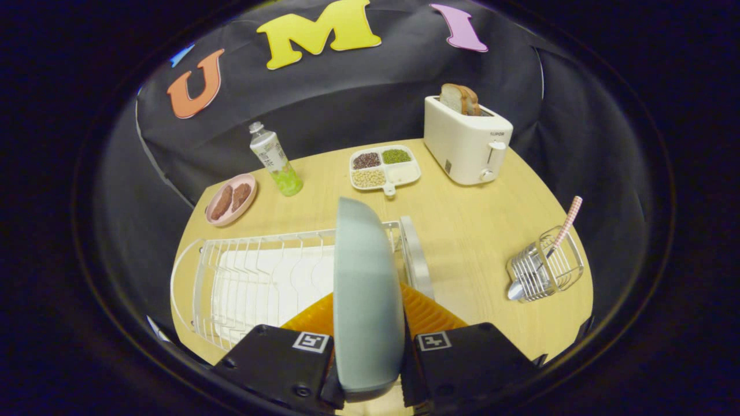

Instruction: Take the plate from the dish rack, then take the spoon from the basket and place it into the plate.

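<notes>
Both hand-held gripper (370, 358) fingers clamp the upright plate (365, 289).

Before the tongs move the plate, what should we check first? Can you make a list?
1. Tongs gripping the grey-blue round plate: ok, it stands on edge between both fingers, which press on it.
2. Plate out of the white wire dish rack: cannot tell, its lower edge is hidden by the fingers.
3. Bare spot on the light wooden table to set the plate down: ok, between rack and silver wire basket.
4. Spoon with the pink checked handle waiting in the basket: ok, handle sticks up.
5. White toaster and green drink bottle away from the plate: ok, both far beyond it.
</notes>
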Action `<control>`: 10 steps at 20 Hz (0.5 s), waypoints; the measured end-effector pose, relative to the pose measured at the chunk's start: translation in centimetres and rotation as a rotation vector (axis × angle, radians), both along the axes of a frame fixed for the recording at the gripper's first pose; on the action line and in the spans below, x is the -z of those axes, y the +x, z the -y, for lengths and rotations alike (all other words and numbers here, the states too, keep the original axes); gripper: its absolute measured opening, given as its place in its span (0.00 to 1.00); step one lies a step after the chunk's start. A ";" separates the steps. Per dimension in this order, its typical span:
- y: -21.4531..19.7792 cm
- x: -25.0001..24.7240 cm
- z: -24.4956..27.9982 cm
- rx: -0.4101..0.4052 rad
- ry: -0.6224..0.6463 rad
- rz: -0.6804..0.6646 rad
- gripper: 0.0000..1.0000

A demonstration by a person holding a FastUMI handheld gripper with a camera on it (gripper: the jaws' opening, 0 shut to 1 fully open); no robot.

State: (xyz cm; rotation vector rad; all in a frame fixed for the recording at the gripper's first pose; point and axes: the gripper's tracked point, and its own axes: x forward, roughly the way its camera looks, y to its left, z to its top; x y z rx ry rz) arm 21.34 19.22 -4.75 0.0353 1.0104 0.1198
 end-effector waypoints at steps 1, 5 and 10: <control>0.1 -0.4 0.3 0.014 -0.018 0.013 0.40; -0.2 -1.4 0.8 0.038 -0.071 0.024 0.38; 0.0 -2.7 1.0 0.038 -0.204 0.031 0.37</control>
